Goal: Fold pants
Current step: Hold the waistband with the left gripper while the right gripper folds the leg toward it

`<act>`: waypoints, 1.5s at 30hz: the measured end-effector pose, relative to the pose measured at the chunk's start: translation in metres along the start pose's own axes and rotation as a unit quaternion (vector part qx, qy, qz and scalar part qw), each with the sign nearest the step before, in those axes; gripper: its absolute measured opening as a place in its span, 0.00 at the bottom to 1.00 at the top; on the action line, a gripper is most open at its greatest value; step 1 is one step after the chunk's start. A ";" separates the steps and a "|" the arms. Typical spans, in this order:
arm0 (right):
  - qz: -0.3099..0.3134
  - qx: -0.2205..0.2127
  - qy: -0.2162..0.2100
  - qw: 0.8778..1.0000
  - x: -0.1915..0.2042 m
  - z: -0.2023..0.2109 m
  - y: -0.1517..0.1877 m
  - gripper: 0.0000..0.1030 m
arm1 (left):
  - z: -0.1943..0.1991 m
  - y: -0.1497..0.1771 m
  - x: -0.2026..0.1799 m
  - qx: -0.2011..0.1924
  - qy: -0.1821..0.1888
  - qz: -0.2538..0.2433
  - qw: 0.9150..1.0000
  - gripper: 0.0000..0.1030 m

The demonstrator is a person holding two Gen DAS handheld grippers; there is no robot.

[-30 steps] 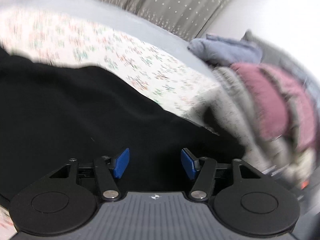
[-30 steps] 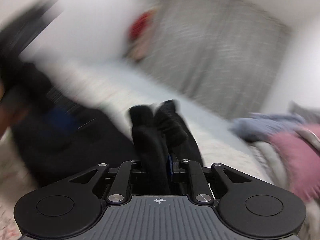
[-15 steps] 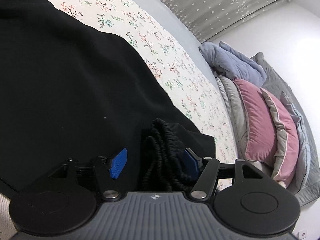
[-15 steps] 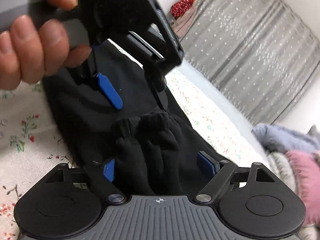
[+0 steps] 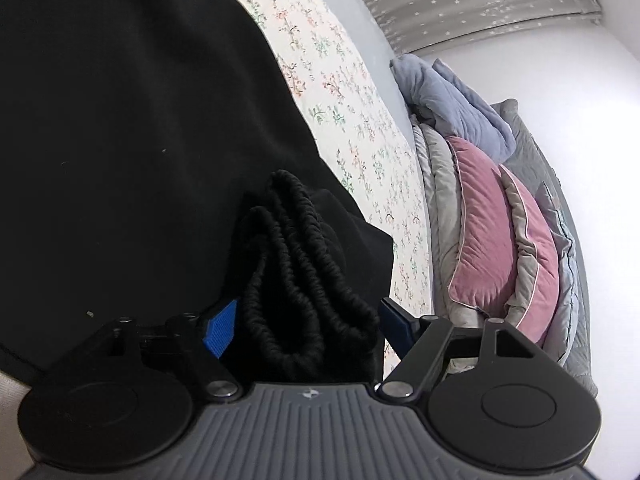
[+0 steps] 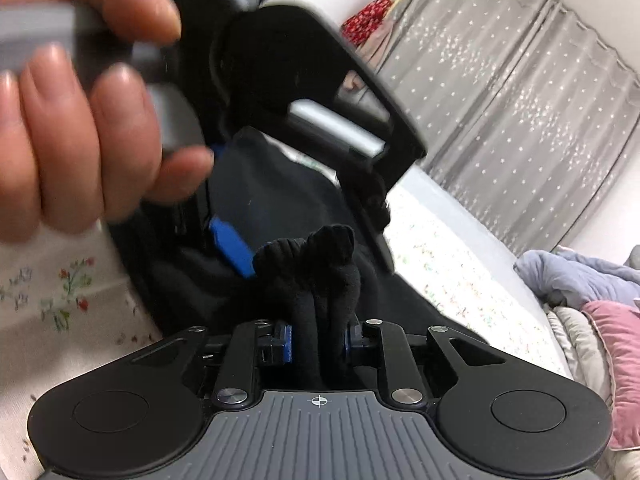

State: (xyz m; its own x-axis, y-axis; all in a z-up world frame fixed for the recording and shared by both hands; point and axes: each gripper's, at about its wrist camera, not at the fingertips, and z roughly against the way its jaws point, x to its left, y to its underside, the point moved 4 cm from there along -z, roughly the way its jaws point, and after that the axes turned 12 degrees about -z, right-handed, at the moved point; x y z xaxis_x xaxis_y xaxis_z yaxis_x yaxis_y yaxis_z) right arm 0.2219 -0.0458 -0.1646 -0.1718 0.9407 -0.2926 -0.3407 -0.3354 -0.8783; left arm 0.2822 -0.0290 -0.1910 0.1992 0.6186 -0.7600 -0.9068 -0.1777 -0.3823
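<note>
The black pants [image 5: 132, 152] lie on the flowered sheet [image 5: 360, 136], and bare sheet runs along their right edge up to the pile of pillows [image 5: 500, 240] at the far right. Your left gripper [image 5: 306, 322] has its blue fingers apart, with the bunched waistband [image 5: 296, 264] sitting between them. Your right gripper [image 6: 318, 346] is pinched tight on a wad of pants cloth. Your left hand [image 6: 80, 120] is close above it.

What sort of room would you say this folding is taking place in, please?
Most likely a bedroom. The black pants lie on a floral bedsheet, pillows and quilts are stacked at one end, and grey star-dotted curtains hang behind.
</note>
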 end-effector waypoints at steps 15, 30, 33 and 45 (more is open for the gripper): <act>0.020 -0.011 0.017 1.000 0.007 -0.006 0.010 0.45 | 0.013 -0.024 -0.015 -0.060 -0.090 -0.097 0.989 0.38; -0.060 -0.034 -0.022 0.997 0.014 -0.011 -0.032 0.09 | 0.065 -0.067 -0.022 -0.111 -0.173 -0.195 0.959 0.37; -0.066 -0.048 -0.040 0.996 0.034 -0.019 -0.054 0.08 | 0.092 -0.085 -0.009 -0.129 -0.182 -0.199 0.954 0.37; -0.088 -0.041 -0.165 0.982 0.157 -0.087 -0.133 0.08 | 0.198 -0.134 0.101 -0.200 -0.311 -0.246 0.896 0.37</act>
State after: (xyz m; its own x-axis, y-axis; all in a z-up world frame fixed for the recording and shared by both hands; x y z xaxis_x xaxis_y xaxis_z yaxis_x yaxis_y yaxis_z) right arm 0.3210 0.1513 -0.1264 -0.4115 0.9114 -0.0069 -0.3195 -0.1514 -0.9354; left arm 0.3504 0.2088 -0.1122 0.1797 0.9821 -0.0561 -0.5359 0.0499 -0.8428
